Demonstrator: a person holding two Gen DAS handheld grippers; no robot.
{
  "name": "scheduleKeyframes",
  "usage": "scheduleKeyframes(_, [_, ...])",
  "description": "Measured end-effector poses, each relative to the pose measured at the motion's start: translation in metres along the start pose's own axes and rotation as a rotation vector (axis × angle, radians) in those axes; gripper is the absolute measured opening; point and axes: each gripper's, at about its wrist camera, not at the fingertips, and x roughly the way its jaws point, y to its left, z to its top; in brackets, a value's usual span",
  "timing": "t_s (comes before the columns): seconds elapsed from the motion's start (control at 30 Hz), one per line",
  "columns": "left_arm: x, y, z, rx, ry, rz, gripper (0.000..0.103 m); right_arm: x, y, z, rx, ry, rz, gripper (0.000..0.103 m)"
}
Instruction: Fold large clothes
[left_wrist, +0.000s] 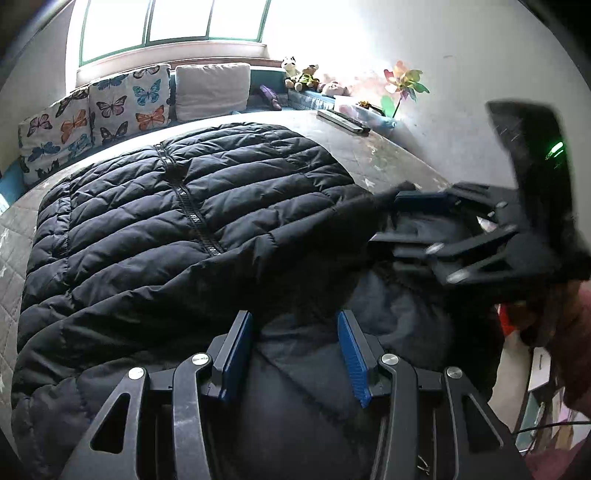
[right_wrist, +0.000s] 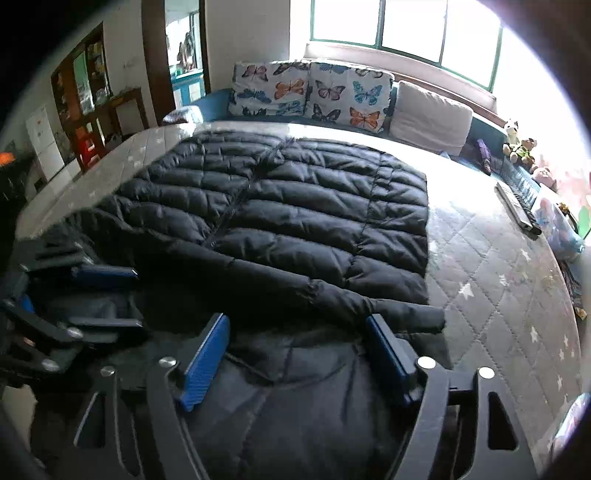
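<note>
In the left wrist view the left gripper (left_wrist: 295, 354) is at 6 o'clock, and its jaws stand wide apart with the near part of the black jacket (left_wrist: 177, 221) under them, not pinched. The right gripper (left_wrist: 410, 218) is at 3 o'clock in the same view, blurred; its jaws also stand apart, with dark fabric between them, but I cannot tell if they touch it.

In the right wrist view the right gripper (right_wrist: 295, 354) is at 6 o'clock, jaws wide apart above the near part of the jacket (right_wrist: 295, 221). The left gripper (right_wrist: 107, 299) is at 9 o'clock, its jaws apart over the cloth.

The jacket lies spread on the quilted bed (right_wrist: 498, 288), zipper side up, and one sleeve (right_wrist: 369, 302) lies across the near part toward 4 o'clock.

Farther away, at 2 o'clock, a remote control (right_wrist: 517, 210) lies near the edge of the bed. At 12 o'clock butterfly pillows (right_wrist: 332, 96) and a plain pillow (right_wrist: 432, 114) lean under the window (right_wrist: 406, 26). Small plush toys (right_wrist: 519, 142) sit at 2 o'clock. A paper pinwheel (left_wrist: 402, 83) stands at 1 o'clock in the left wrist view.
</note>
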Motion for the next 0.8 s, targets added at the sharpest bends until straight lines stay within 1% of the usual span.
scheduleKeyframes(0.13, [0.003,0.001,0.001,-0.003,0.002,-0.006,0.051,-0.032,0.004,-0.005,-0.008,-0.064,0.075,0.081])
scheduleKeyframes(0.2, [0.002,0.003,-0.001,-0.009,0.001,-0.015,0.051,-0.039,0.008,-0.013,-0.037,-0.071,0.091,0.081])
scheduleKeyframes(0.33, [0.005,0.002,-0.002,-0.001,0.002,-0.022,0.051,-0.024,0.006,-0.034,-0.082,-0.016,0.051,0.081])
scheduleKeyframes(0.4, [0.006,-0.001,-0.002,0.008,0.005,-0.023,0.051,-0.016,-0.002,-0.04,-0.064,-0.001,0.071,0.081])
scheduleKeyframes(0.47, [0.009,-0.005,-0.003,0.024,0.008,-0.017,0.051,-0.013,-0.006,-0.045,-0.053,-0.009,0.091,0.081])
scheduleKeyframes(0.6, [0.015,-0.012,-0.005,0.05,0.013,-0.005,0.05,-0.002,-0.007,-0.052,-0.058,-0.007,0.089,0.081])
scheduleKeyframes(0.77, [0.017,-0.011,-0.005,0.05,0.019,-0.019,0.051,-0.015,-0.009,-0.047,-0.045,-0.01,0.102,0.081])
scheduleKeyframes(0.8, [0.017,-0.011,-0.005,0.05,0.019,-0.021,0.051,-0.023,-0.01,-0.042,-0.036,-0.028,0.105,0.081])
